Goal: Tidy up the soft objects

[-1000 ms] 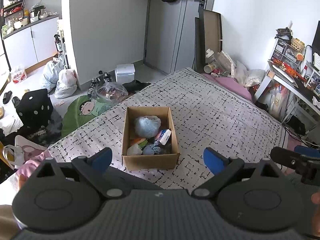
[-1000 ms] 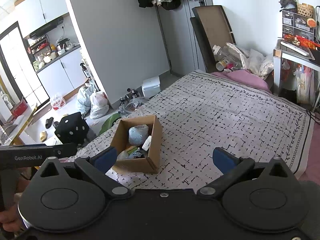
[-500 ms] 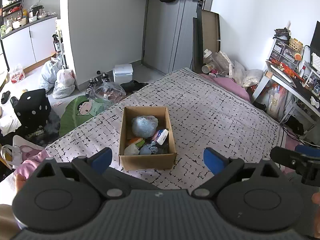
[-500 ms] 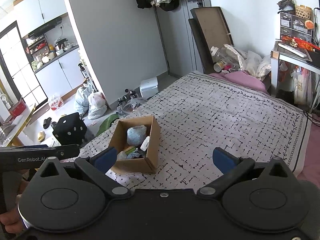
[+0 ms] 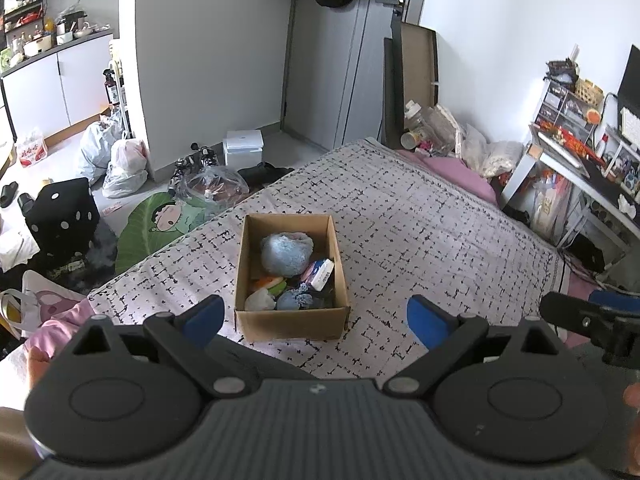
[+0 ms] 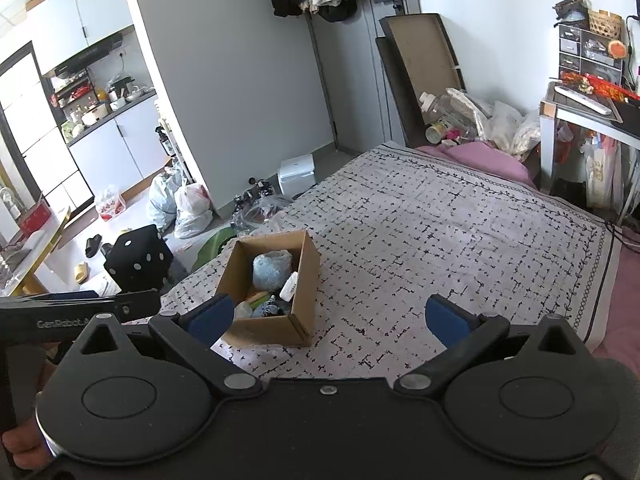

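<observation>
Through the left wrist camera we saw one cardboard box [image 5: 291,276] standing open on the bed [image 5: 420,236], near the bed's foot edge. Our left gripper [image 5: 312,316] hovered above the bedcover just short of the box, its two blue-tipped jaws spread wide with nothing between them. Inside the box we counted one large pale-blue fluffy ball [image 5: 286,253] at the far end, one smaller blue fuzzy piece [image 5: 294,300] at the near end, one white soft lump [image 5: 260,301] in the near left corner, one orange-and-green item [image 5: 271,283] behind it, and one white-and-pink packet [image 5: 320,273] leaning against the right wall (the darker things beneath were too shadowed for us to name). On the floor beyond the bed stood one black cube with white dots [image 5: 64,210], two white plastic bags [image 5: 114,158] and one white box [image 5: 243,147].

Through the right wrist camera we saw the same single cardboard box [image 6: 272,288] on the bed [image 6: 440,240], ahead and to the left. Our right gripper [image 6: 328,318] hung over the bare bedcover beside the box, its two jaws likewise wide apart and empty. The pale-blue fluffy ball [image 6: 271,270] showed at the box's far end, the packet [image 6: 289,285] against its right wall. The dotted black cube [image 6: 138,258] sat on the floor further left.
</observation>
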`<state>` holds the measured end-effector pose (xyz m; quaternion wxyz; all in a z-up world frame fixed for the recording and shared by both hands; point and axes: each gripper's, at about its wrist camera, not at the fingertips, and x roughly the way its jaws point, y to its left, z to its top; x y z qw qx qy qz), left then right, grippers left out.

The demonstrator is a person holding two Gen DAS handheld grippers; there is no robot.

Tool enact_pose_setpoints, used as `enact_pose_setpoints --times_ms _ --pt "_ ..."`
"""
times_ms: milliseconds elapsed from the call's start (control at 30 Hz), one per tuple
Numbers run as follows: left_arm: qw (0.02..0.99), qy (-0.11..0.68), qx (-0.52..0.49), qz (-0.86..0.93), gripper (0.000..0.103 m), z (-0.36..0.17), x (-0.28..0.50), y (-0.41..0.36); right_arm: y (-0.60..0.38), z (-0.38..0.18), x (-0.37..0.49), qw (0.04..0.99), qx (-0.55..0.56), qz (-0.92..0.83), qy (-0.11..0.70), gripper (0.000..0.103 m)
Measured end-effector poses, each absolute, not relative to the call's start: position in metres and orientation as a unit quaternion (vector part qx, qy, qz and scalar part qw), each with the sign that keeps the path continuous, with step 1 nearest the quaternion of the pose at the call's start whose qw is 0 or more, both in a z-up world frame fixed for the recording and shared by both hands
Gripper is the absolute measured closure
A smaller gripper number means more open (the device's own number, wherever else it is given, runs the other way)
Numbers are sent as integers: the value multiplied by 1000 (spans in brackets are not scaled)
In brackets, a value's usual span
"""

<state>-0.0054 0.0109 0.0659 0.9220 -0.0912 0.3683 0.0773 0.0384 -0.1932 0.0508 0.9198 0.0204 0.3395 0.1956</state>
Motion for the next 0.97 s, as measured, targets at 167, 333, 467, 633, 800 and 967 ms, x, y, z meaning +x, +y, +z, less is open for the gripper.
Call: enact_pose_setpoints --times_ms 167,333,467,633,800,967 --pt "921 369 -97 79 6 64 -6 15 -191 48 39 918 21 191 346 0" --pt "920 369 -100 81 6 62 -7 18 -193 47 38 919 19 187 346 0" --pt "920 371 -100 80 6 61 -7 18 -195 47 40 919 22 185 348 0" --pt "924 366 -99 61 6 61 -8 15 -195 45 40 919 21 184 349 0" --pt "923 367 -93 63 6 58 -6 12 -195 45 40 918 22 186 349 0" --pt "922 370 -91 66 6 55 -3 13 -197 41 43 917 26 185 351 0"
